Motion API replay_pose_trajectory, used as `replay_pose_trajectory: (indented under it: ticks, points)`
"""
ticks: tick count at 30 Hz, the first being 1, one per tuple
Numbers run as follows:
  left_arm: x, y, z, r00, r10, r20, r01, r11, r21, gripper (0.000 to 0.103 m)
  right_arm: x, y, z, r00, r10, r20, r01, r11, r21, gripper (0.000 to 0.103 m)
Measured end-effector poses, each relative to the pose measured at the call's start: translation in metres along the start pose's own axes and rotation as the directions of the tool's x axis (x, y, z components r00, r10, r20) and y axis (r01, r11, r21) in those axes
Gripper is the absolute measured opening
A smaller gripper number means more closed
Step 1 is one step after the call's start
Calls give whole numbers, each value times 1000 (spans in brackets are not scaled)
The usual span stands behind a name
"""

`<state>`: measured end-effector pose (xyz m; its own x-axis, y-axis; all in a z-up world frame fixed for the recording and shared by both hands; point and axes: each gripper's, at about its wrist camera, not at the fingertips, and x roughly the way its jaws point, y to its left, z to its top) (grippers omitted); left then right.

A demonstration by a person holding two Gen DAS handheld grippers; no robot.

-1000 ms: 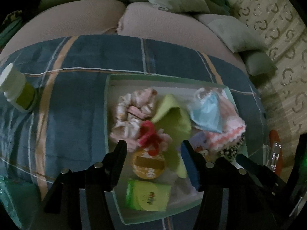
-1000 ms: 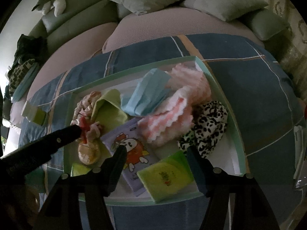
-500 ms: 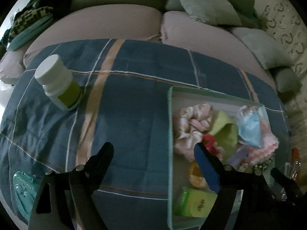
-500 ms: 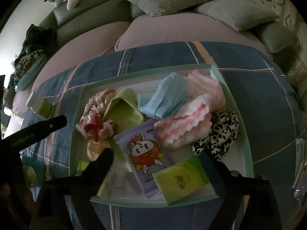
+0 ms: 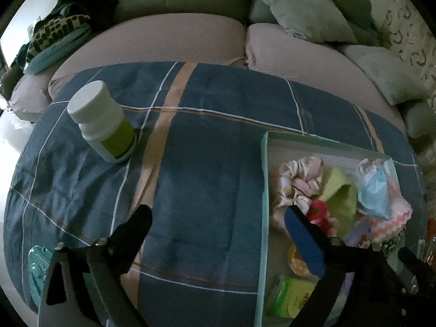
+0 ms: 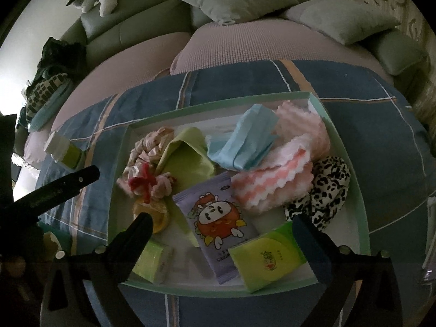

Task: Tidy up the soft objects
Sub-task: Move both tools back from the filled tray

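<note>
A shallow green-rimmed tray (image 6: 218, 103) on a blue plaid cloth (image 5: 207, 141) holds soft items: a pink scrunchie (image 6: 148, 147), a green cloth (image 6: 188, 160), a blue face mask (image 6: 245, 141), a pink wavy cloth (image 6: 272, 185), a leopard scrunchie (image 6: 327, 185), a purple wipes packet (image 6: 220, 218) and a green tissue pack (image 6: 267, 259). My right gripper (image 6: 221, 220) hangs open over the tray's near side, with nothing pinched. My left gripper (image 5: 216, 214) is over bare cloth at the tray's left rim (image 5: 263, 190), its jaws opening and holding nothing.
A white bottle (image 5: 103, 125) with a green label stands on the cloth left of the tray. A sofa with pillows (image 5: 302, 8) lies behind, and a clothes pile (image 5: 60, 32) sits at far left. A teal object (image 5: 38, 261) lies at the cloth's near left corner.
My left gripper swung left, from above the tray's items to the bare cloth beside it, and its jaws spread wider. The right jaws also widened while that hand stayed in place.
</note>
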<state>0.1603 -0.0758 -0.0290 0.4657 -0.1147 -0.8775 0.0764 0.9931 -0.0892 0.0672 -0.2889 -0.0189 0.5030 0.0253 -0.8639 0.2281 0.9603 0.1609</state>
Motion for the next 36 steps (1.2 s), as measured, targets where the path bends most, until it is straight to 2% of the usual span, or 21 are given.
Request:
replay_pose_trajectory:
  ticks: [11, 17, 24, 30, 36]
  points:
    - [-8, 6, -1, 1000, -23, -5, 23, 1000, -21, 102, -4, 4, 1, 1000, -3, 8, 3, 1000, -16, 103]
    - [-26, 9, -8, 999, 36, 31, -36, 999, -20, 102, -15, 6, 0, 999, 13, 35, -13, 1000, -4, 103]
    - [-54, 9, -19, 994, 50, 97, -49, 999, -21, 102, -27, 14, -8, 998, 30, 47, -29, 999, -18, 103]
    - [-69, 5, -32, 982, 127, 137, -127, 992, -7, 102, -34, 15, -22, 998, 37, 45, -36, 999, -17, 103]
    - [-75, 13, -55, 991, 70, 116, -67, 997, -25, 102, -44, 12, -37, 999, 39, 37, -39, 999, -12, 103]
